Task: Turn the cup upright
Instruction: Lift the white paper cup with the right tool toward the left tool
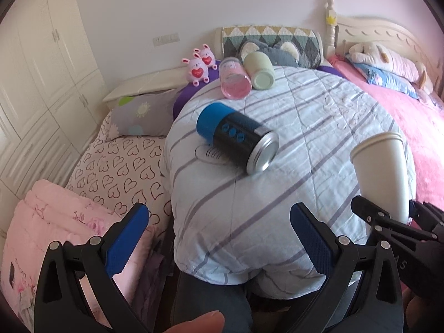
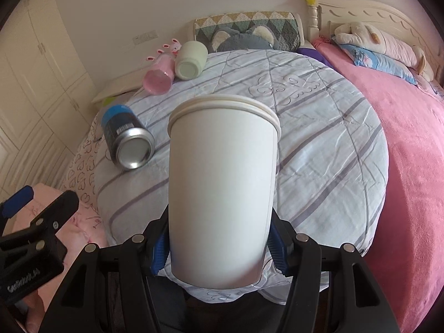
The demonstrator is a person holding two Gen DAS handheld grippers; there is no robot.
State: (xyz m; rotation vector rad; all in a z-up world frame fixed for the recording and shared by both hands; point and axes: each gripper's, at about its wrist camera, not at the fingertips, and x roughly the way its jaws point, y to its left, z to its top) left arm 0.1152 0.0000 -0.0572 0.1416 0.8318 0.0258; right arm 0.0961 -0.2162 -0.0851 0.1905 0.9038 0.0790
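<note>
Right gripper (image 2: 219,249) clamps tall white plastic cup (image 2: 222,188) near base, rim pointing forward-up, away; left gripper (image 1: 219,238) wide open, empty.

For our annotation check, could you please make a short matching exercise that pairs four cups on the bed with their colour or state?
Column one:
1. white cup
2. blue and black cup
3. pink cup
4. pale green cup

Column two:
A. lying on the striped quilt, silver base toward the camera
B. clear and tinted, lying nearest the toy bunnies
C. held between the fingers of the right gripper
D. opaque, lying beside the pink one, near the grey plush

Pairs: 1-C, 2-A, 3-B, 4-D
</note>
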